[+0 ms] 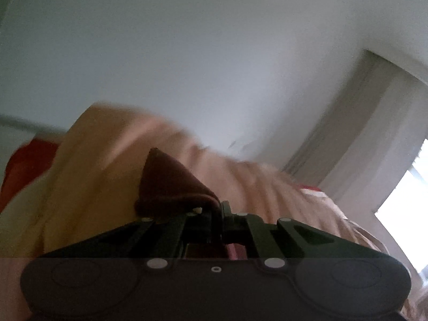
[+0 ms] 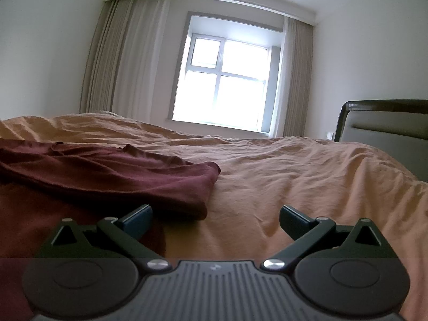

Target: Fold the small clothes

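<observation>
A dark maroon garment [image 2: 112, 176] lies partly folded on the tan bed cover [image 2: 294, 176], at the left of the right wrist view. My right gripper [image 2: 215, 220] rests low on the bed just in front of the garment's near right corner, open, nothing between its fingers. In the left wrist view my left gripper [image 1: 218, 214] is shut on a corner of the maroon garment [image 1: 165, 184], which sticks up as a dark triangle. That view is tilted and blurred, with the tan bed cover [image 1: 101, 160] behind.
A bright window [image 2: 227, 80] with beige curtains [image 2: 112, 58] stands beyond the bed. A dark headboard [image 2: 385, 123] rises at the right. Something red [image 1: 26, 165] shows at the left edge of the left wrist view. White walls fill the rest.
</observation>
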A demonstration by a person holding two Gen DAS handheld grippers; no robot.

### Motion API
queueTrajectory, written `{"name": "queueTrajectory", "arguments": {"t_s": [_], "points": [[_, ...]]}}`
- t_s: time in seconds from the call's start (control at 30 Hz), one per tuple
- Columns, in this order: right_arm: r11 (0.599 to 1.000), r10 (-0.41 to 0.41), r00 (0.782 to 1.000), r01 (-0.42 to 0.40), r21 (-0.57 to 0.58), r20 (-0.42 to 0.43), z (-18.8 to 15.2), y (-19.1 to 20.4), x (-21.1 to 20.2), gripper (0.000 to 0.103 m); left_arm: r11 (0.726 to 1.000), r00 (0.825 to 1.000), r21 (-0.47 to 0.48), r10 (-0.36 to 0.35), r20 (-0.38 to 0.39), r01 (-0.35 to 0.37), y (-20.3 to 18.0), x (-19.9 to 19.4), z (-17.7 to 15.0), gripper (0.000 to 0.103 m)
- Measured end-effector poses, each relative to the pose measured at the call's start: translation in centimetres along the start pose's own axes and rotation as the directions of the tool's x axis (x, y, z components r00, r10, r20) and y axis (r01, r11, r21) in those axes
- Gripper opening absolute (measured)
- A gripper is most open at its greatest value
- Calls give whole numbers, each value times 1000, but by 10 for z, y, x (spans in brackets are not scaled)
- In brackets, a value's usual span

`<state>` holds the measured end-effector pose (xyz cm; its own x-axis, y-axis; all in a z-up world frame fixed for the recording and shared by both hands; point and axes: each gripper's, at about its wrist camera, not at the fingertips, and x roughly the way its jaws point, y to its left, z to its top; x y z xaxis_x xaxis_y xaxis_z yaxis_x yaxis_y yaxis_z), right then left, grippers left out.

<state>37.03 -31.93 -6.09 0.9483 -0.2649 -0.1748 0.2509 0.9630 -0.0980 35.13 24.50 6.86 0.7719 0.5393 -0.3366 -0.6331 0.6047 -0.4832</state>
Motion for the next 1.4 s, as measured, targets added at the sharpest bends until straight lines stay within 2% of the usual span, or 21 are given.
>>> {"name": "queueTrajectory", "arguments": {"t_s": [0.07,0.13,0.17,0.27,0.37,0.47,0.57,0.63,0.7,0.77,0.8,0.87,0.93,0.97,1.03,1.07,1.13,1.2,1.27,1.33,1.4], "points": [[1000,2,1000,-2,4,1,0,-1,0,103,992,997,108,-70,43,65,-29,-5,6,5],[1000,3,1000,-3,8,0,0,-2,0,103,948,975,266,-202,88,172,-67,-17,11,5],[1000,3,1000,-3,10,0,0,-2,0,103,910,957,348,-273,95,225,-88,-24,11,5],[1000,4,1000,-4,14,-1,0,-3,1,103,757,888,547,-457,52,357,-151,-49,-2,5],[1000,3,1000,-3,16,3,0,-4,0,103,619,828,637,-558,-54,459,-202,-71,-34,5],[1000,-3,1000,3,18,8,0,-4,-1,103,521,779,662,-606,-157,539,-239,-87,-81,5],[1000,-13,1000,13,21,10,-1,-3,-2,103,466,736,625,-618,-277,626,-263,-97,-132,5],[1000,-17,1000,16,25,13,-1,-4,-2,103,427,719,620,-600,-350,658,-275,-103,-167,5],[999,-20,1000,19,31,16,-1,-4,-3,103,379,693,609,-573,-436,697,-285,-109,-201,6],[999,-20,1000,19,38,18,-1,-6,-3,103,359,669,581,-549,-501,730,-287,-91,-219,9],[999,-20,1000,19,41,18,-1,-7,-3,103,343,652,568,-539,-533,748,-288,-92,-229,15],[999,-21,1000,20,48,17,-1,-8,-4,103,302,632,573,-540,-556,762,-281,-89,-239,23],[998,-20,1000,20,52,16,-1,-8,-4,103,267,626,589,-534,-568,763,-276,-96,-246,42],[998,-21,1000,20,53,15,-1,-8,-4,103,257,620,587,-533,-577,767,-275,-94,-244,48],[998,-22,1000,21,54,13,-1,-9,-3,103,263,602,560,-535,-594,786,-270,-95,-241,70],[998,-22,1000,22,53,13,-1,-8,-4,103,277,595,541,-534,-600,794,-265,-95,-235,75],[998,-22,1000,22,53,14,-1,-8,-3,103,315,582,495,-537,-610,810,-256,-91,-224,92],[998,-21,1000,21,52,11,-1,-8,-3,103,362,579,453,-542,-609,815,-244,-91,-212,103],[999,-22,1000,21,48,10,0,-8,-2,103,389,576,425,-552,-602,817,-230,-91,-197,102],[999,-21,1000,21,44,9,0,-8,-2,103,401,591,434,-538,-601,806,-218,-91,-187,102],[999,-21,1000,21,40,7,0,-8,-2,103,424,627,461,-523,-578,779,-203,-90,-177,102]]}}
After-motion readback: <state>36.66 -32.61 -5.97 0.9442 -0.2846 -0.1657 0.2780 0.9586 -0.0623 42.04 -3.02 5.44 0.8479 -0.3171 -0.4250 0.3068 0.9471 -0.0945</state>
